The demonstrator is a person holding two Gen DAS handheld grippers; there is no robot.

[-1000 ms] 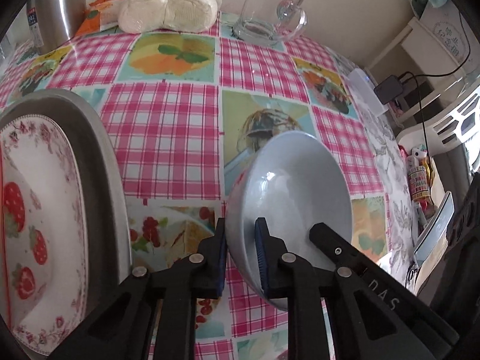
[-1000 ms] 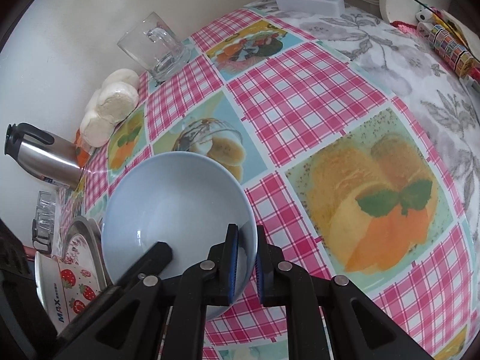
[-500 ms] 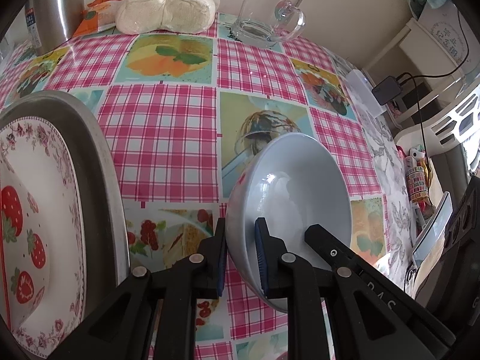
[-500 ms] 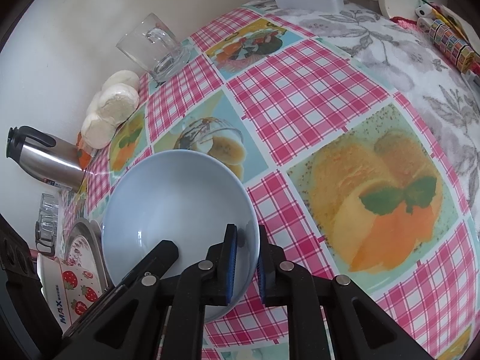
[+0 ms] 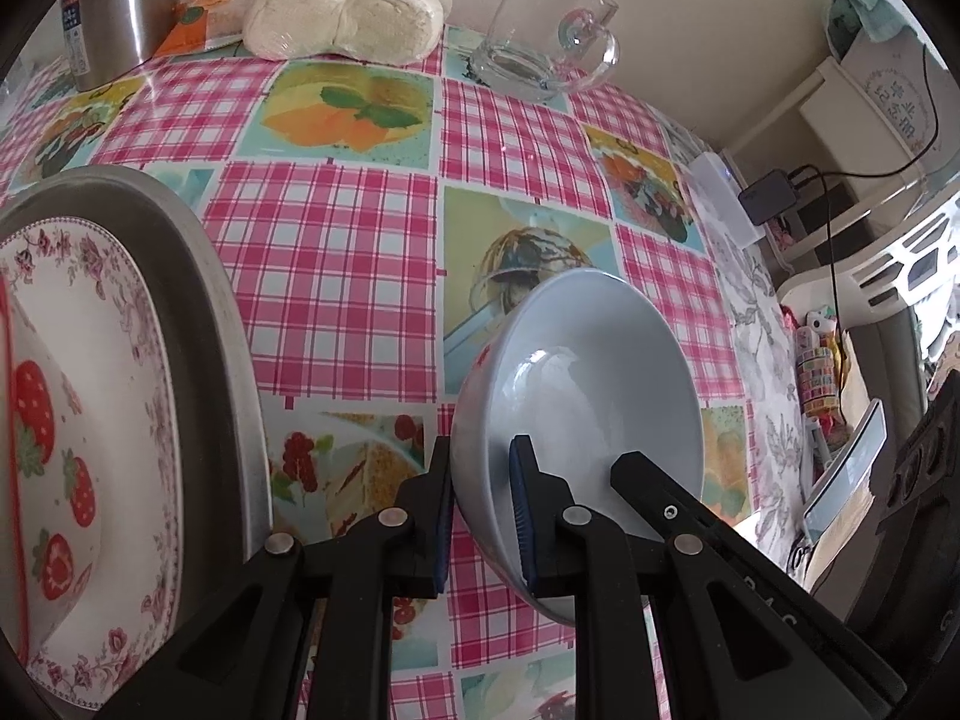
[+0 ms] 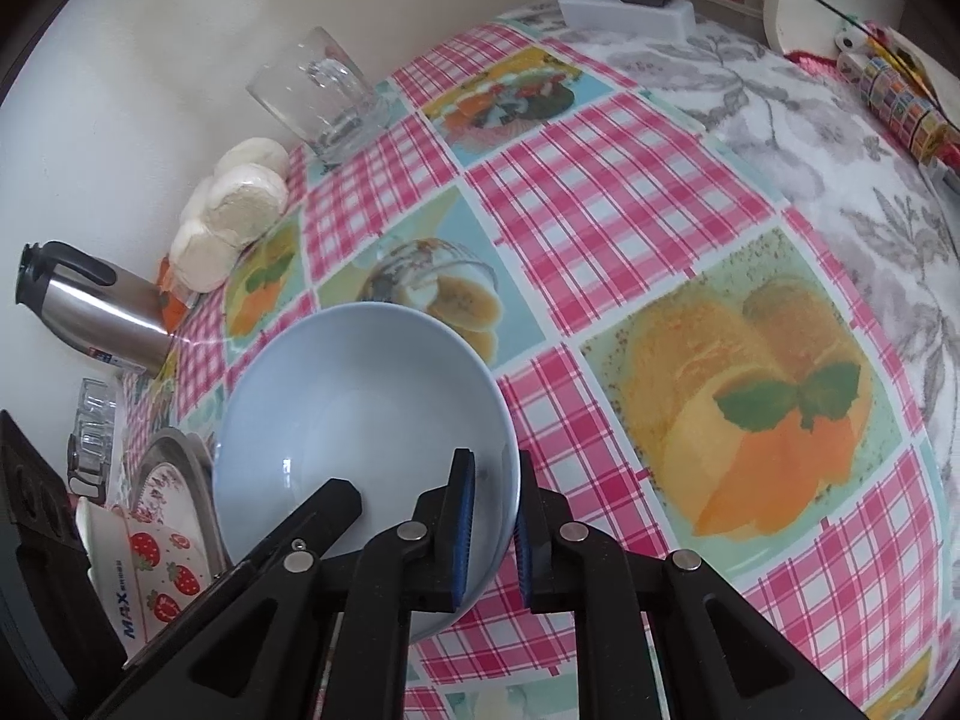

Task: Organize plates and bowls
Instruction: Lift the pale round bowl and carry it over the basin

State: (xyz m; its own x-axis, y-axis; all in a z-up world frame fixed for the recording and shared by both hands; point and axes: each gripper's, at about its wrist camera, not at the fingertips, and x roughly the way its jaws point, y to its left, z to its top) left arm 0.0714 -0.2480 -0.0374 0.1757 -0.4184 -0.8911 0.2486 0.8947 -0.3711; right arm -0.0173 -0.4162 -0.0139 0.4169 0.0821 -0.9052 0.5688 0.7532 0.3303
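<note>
We've got the left tool [image 5: 480, 516] pinching the near-left rim of the pale blue bowl [image 5: 594, 396], one blue pad outside the wall, one inside. The right tool [image 6: 493, 522] pinches the same bowl's rim on the opposite side, pads pressed onto the thin wall. So both tools clamp one bowl, and each tool's black arm shows in the other's view, reaching into the bowl.

The bowl is tilted, and looks lifted off the tabletop [image 5: 336, 264], though we can't tell if its base touches the checked cloth. It is empty.

Left of the bowl: a grey metal tray [image 5: 198, 276] carrying a floral-rimmed plate [image 5: 114, 372], and on that plate a strawberry-print bowl [image 5: 36, 438]. Beyond the bowl, by the wall: a glass mug [image 5: 540, 54], wrapped white buns [image 5: 348, 18], a steel kettle [image 5: 114, 6]. To the bowl's right, off the tabletop edge, a white box [image 5: 723, 198] and shelf clutter.

Progress, our read: the plate and strawberry bowl are already gathered on the tray; the blue bowl is the one piece of crockery off the tray. What's left is likely moving it left and setting it onto the stack, then releasing both tools. We see no other plates or bowls waiting.
</note>
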